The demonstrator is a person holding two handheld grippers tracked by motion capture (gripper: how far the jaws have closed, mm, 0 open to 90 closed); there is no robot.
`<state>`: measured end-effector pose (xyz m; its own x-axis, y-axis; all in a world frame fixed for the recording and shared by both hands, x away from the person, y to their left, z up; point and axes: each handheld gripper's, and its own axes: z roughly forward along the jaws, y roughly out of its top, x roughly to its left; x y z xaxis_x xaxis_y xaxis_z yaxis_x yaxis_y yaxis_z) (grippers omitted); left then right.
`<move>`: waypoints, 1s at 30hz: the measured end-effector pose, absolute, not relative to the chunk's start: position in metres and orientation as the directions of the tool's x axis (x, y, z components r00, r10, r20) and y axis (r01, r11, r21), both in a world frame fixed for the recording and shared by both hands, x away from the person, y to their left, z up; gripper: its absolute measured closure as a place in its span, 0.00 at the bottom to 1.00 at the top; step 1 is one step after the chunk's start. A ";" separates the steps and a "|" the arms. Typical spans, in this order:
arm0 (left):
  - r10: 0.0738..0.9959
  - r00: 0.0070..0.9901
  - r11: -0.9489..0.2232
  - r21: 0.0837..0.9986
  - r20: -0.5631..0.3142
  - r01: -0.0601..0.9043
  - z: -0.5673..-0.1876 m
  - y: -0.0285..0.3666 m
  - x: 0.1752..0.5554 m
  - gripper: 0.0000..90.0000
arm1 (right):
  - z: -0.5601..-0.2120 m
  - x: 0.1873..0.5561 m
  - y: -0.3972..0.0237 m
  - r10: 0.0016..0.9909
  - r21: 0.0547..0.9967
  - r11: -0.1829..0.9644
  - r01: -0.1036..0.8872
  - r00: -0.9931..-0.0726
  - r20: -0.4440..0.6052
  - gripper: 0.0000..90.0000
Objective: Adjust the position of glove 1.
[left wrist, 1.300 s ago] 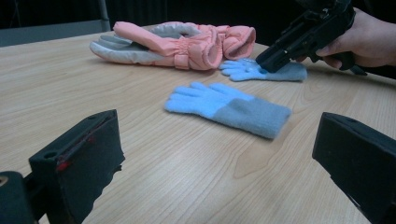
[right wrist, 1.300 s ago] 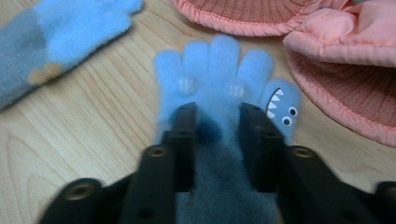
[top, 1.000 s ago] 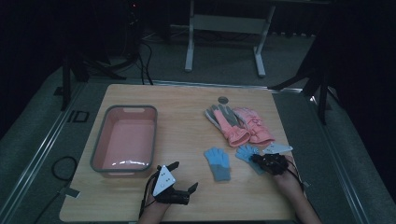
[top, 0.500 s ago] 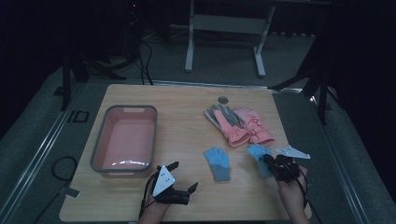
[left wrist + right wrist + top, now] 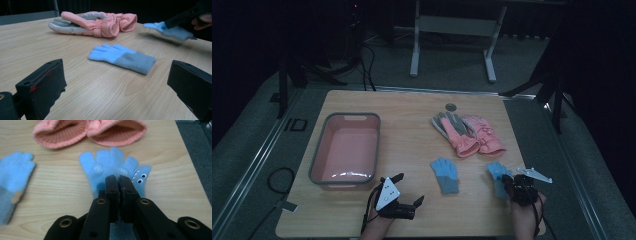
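— Right gripper view first: what does the right claw [image 5: 119, 180] have?

— Its jaws are pressed together on the blue glove [image 5: 112, 167], pinching it near the cuff. The fingers of that glove spread away from the jaws, and a small patch with two googly eyes sits on its right side.

— Where is the glove on the table [image 5: 412, 110]?

— Near the front right corner in the high view, just ahead of the right hand [image 5: 524, 207]. From the left gripper view it looks raised a little off the wood, with a shadow under it, though it is blurred.

— And its mate?

— The second blue glove [image 5: 445, 175] lies flat, well to the left of the held one, fingers pointing away from the person, its grey cuff toward them.

— Anything behind them?

— A pair of pink gloves [image 5: 467, 132] lies side by side farther back, cuffs toward the blue ones.

— The left claw [image 5: 407, 190]?

— Wide apart and holding nothing, low over the table's front edge, pointing toward the second blue glove. A pink tub [image 5: 344, 147] with a grey rim stands just beyond it on the left side.
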<state>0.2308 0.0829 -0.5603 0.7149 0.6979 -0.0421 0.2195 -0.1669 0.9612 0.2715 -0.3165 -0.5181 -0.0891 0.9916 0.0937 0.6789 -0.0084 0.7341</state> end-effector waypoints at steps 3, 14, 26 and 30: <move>0.697 0.716 -0.168 0.961 -0.042 0.220 -0.560 0.083 0.231 0.02 | -0.526 0.273 -0.314 0.992 0.720 -0.007 0.694 -0.086 0.093 0.96; 0.694 0.719 -0.170 0.960 -0.043 0.221 -0.560 0.083 0.231 0.02 | -0.547 0.280 -0.310 0.994 0.696 0.009 0.718 -0.082 0.072 0.92; 0.698 0.714 -0.161 0.961 -0.049 0.223 -0.560 0.084 0.231 0.02 | -0.521 0.283 -0.332 0.954 0.726 0.134 0.675 -0.285 0.089 0.75; 0.701 0.711 -0.157 0.961 -0.054 0.228 -0.560 0.084 0.232 0.02 | -0.513 0.291 -0.351 0.873 0.737 0.264 0.622 -0.480 0.092 0.76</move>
